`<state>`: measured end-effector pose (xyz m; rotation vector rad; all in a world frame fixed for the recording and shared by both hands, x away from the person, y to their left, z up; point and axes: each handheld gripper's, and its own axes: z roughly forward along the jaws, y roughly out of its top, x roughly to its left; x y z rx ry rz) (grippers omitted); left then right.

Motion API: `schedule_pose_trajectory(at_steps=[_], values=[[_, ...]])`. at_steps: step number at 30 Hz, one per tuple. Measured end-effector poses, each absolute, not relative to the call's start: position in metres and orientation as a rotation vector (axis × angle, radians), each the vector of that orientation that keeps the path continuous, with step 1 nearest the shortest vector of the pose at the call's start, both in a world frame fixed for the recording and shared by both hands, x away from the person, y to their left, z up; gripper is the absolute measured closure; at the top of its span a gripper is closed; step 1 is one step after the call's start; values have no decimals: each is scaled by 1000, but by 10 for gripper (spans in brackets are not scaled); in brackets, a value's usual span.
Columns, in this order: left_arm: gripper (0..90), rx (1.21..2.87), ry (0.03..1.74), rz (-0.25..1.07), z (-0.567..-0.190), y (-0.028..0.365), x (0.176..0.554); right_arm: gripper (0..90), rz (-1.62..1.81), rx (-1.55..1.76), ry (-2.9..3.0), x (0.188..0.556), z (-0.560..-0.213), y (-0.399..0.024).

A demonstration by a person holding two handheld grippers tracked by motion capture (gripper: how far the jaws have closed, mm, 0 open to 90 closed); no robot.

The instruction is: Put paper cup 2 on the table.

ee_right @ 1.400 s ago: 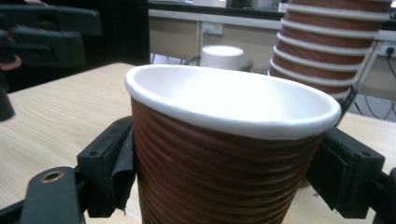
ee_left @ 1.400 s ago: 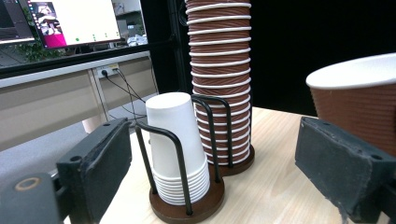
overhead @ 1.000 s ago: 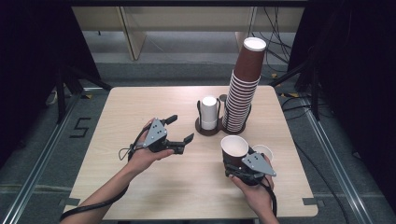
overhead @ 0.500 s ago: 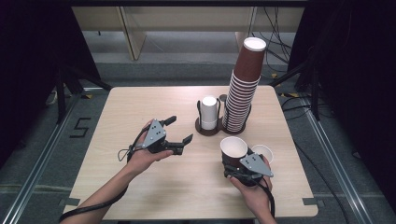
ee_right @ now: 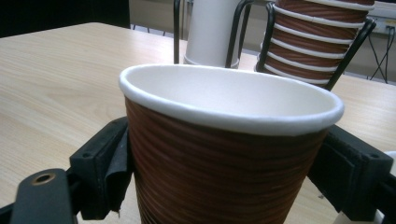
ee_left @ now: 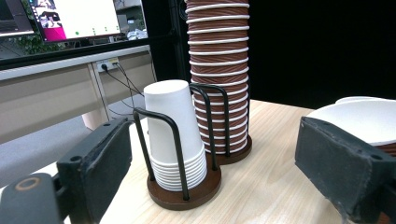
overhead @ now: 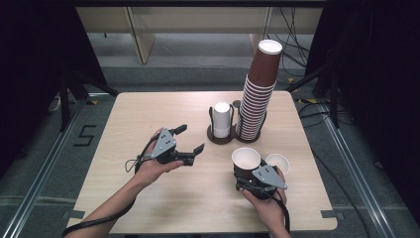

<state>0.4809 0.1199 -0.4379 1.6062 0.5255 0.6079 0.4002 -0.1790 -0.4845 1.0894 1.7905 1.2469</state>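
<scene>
Wooden table (overhead: 148,114): wire holder (overhead: 218,136) of stacked cups (overhead: 257,94) behind brown cup (overhead: 246,161).

High view overhead; gripper views share cup rack (ee_left: 184,189).

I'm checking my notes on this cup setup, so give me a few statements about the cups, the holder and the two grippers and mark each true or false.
1. The brown ribbed cup stands upright between the jaws of the right gripper. True.
2. The left gripper holds a white cup. False: its jaws are open with nothing between them.
3. The white cups sit upside down in the wire holder. True.
4. The white stack is taller than the brown cup stack. False: the brown stack rises far higher.
5. A small white cup stands open side up beside the brown ribbed cup. True.
</scene>
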Motion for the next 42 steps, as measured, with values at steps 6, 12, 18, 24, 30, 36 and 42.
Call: schedule_pose_trajectory(at_steps=[6, 12, 18, 24, 30, 36, 42], values=[[105, 1607, 525, 605, -439, 120, 481, 135, 1238, 1102, 1799, 398, -484, -180], [104, 1610, 525, 605, -440, 119, 480, 123, 1228, 1095, 1790, 396, -484, -179], [104, 1610, 523, 604, -439, 119, 480, 88, 1242, 1108, 1799, 395, -485, -179], [103, 1609, 521, 602, -439, 119, 480, 64, 1255, 1105, 1799, 395, -483, -179], [101, 1611, 524, 607, -439, 120, 479, 41, 1261, 1089, 1789, 396, -477, -180], [97, 1612, 525, 609, -439, 121, 479, 16, 1273, 1090, 1776, 395, -470, -181], [95, 1611, 527, 610, -439, 122, 478, 6, 1285, 1076, 1758, 395, -463, -183]])
